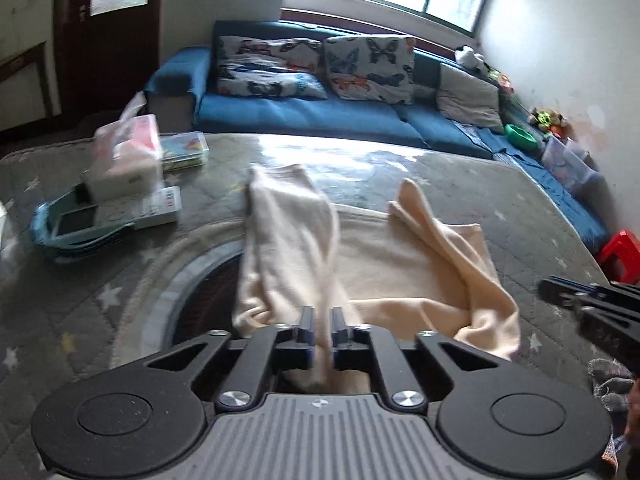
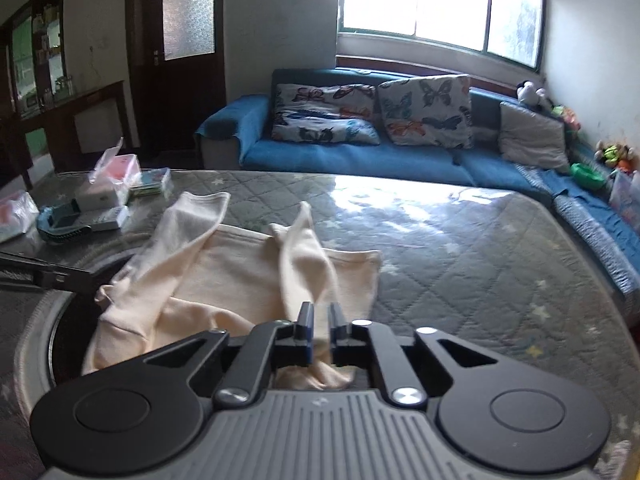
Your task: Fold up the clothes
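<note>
cream garment (image 1: 400, 264) on quilted grey table cover (image 1: 500, 184), body flat, long axis running away toward blue sofa (image 1: 312, 116). two sleeves point away, roughly parallel. left gripper (image 1: 321, 322) clenched on left sleeve; right gripper (image 2: 319, 320) clenched on right sleeve. tissue box (image 1: 124, 156) far left.

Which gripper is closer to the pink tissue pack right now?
Left. The left gripper, clamping the cream cotton garment, sits nearer the pink tissue pack; the right gripper grips fabric farther off.
</note>
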`<state>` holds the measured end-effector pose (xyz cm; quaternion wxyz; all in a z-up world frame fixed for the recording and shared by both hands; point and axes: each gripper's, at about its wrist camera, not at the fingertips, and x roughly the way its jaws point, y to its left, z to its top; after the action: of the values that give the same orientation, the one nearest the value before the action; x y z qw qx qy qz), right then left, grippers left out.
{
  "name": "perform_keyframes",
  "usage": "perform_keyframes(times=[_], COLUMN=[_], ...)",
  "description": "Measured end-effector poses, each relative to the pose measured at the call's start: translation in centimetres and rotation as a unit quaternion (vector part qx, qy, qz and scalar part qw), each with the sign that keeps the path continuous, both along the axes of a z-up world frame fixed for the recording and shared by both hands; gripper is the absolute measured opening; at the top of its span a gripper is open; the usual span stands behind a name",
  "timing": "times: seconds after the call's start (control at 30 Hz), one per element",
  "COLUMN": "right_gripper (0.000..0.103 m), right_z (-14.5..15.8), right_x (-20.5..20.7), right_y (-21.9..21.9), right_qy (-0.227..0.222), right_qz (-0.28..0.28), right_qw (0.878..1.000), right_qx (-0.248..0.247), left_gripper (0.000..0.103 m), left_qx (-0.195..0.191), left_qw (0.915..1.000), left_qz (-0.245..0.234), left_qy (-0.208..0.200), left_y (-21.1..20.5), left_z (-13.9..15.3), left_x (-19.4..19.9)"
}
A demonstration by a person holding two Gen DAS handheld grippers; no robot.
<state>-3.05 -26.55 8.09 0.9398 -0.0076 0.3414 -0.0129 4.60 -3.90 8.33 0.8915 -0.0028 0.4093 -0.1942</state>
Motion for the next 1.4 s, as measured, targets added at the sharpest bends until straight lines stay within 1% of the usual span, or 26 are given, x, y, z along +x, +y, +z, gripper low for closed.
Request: perform_keyframes(times=[0.03, 0.07, 0.1, 0.13, 0.3, 0.33, 0.4, 0.43, 0.47, 0.5, 0.57, 0.6, 0.63, 0.7, 0.77, 0.9, 1.03, 1.17, 1.2, 1.3, 1.4], right_gripper=[0.02, 0.03, 0.035, 0.042, 0.041, 0.04, 0.034, 0.023, 0.013, 0.01, 0.004, 0.003, 0.003, 0.003, 0.003, 0.003, 0.003, 0.003, 0.003, 0.003, 0.003], right_z=[-0.2, -0.4, -0.6, -0.8, -2.6, -3.0, -3.9, -4.3, -4.6, -4.7, -4.5, -4.2, -3.9, -2.9, -2.1, -0.6, 0.4, 1.3, 1.4, 1.8, 1.9], right_x=[0.4, 0.8, 1.2, 1.6, 4.2, 4.7, 5.2, 5.3, 5.3, 5.2, 4.6, 4.2, 3.7, 2.6, 1.6, -0.9, -3.1, -6.2, -7.1, -9.8, -12.2], right_y=[0.2, 0.5, 0.8, 1.0, 1.4, 1.4, 1.3, 1.2, 1.1, 1.0, 0.7, 0.6, 0.5, 0.4, 0.3, 0.2, 0.2, 0.2, 0.3, 0.4, 0.1], right_qy=[0.002, 0.003, 0.004, 0.005, 0.032, 0.039, 0.054, 0.062, 0.068, 0.068, 0.059, 0.052, 0.045, 0.03, 0.017, -0.004, -0.012, -0.019, -0.02, -0.019, -0.007], right_qz=[0.004, 0.008, 0.011, 0.014, 0.015, 0.014, 0.017, 0.02, 0.023, 0.021, 0.014, 0.012, 0.011, 0.011, 0.013, 0.012, 0.012, 0.016, 0.019, 0.029, 0.033], right_qw=[1.0, 1.0, 1.0, 1.0, 0.999, 0.999, 0.998, 0.998, 0.997, 0.997, 0.998, 0.998, 0.998, 0.999, 0.999, 0.999, 0.998, 0.999, 0.999, 0.999, 0.999], right_qx=[0.0, -0.005, -0.01, -0.015, -0.026, -0.027, -0.026, -0.025, -0.023, -0.024, -0.03, -0.031, -0.033, -0.04, -0.047, -0.051, -0.055, -0.041, -0.038, -0.035, -0.027], left_gripper=[0.046, 0.059, 0.059, 0.059, 0.059, 0.058, 0.056, 0.047, 0.035, 0.031, 0.014, 0.011, 0.005, 0.004, 0.002, 0.0, 0.0, 0.0, 0.0, 0.0, 0.0], left_qx=[0.006, 0.016, 0.026, 0.029, 0.041, 0.044, 0.049, 0.047, 0.047, 0.046, 0.046, 0.036, 0.026, 0.016, 0.022, 0.023, 0.013, -0.004, -0.003, -0.005, 0.001], left_qw=[1.0, 0.9998, 0.9996, 0.9995, 0.9989, 0.9987, 0.9981, 0.9979, 0.9979, 0.9979, 0.9979, 0.9983, 0.9985, 0.9992, 0.9996, 0.9996, 0.9989, 0.9974, 0.9967, 0.9957, 0.9966], left_qz=[-0.005, -0.005, -0.005, -0.006, -0.013, -0.014, -0.017, -0.02, -0.021, -0.02, -0.02, -0.017, -0.014, -0.006, 0.001, 0.017, 0.036, 0.057, 0.063, 0.073, 0.069], left_qy=[-0.002, -0.007, -0.013, -0.008, 0.017, 0.022, 0.032, 0.04, 0.041, 0.041, 0.041, 0.043, 0.045, 0.036, 0.015, -0.006, -0.026, -0.044, -0.05, -0.056, -0.044], left_y=[-0.7, -1.3, -1.8, -2.1, -3.1, -3.4, -3.8, -3.7, -3.5, -3.3, -2.9, -2.4, -1.9, -1.1, -0.3, 1.5, 4.2, 7.7, 8.8, 11.8, 13.9], left_z=[-0.1, -0.3, -0.5, -0.9, -2.9, -3.3, -4.1, -4.6, -4.7, -4.8, -5.0, -4.8, -4.6, -3.8, -3.0, -1.9, -0.5, 1.0, 1.3, 1.8, 1.2], left_x=[0.2, 0.4, 0.6, 1.1, 3.3, 3.7, 4.6, 4.9, 4.8, 4.7, 4.6, 4.4, 4.2, 3.5, 2.3, 0.1, -2.5, -5.7, -6.8, -9.8, -11.9])
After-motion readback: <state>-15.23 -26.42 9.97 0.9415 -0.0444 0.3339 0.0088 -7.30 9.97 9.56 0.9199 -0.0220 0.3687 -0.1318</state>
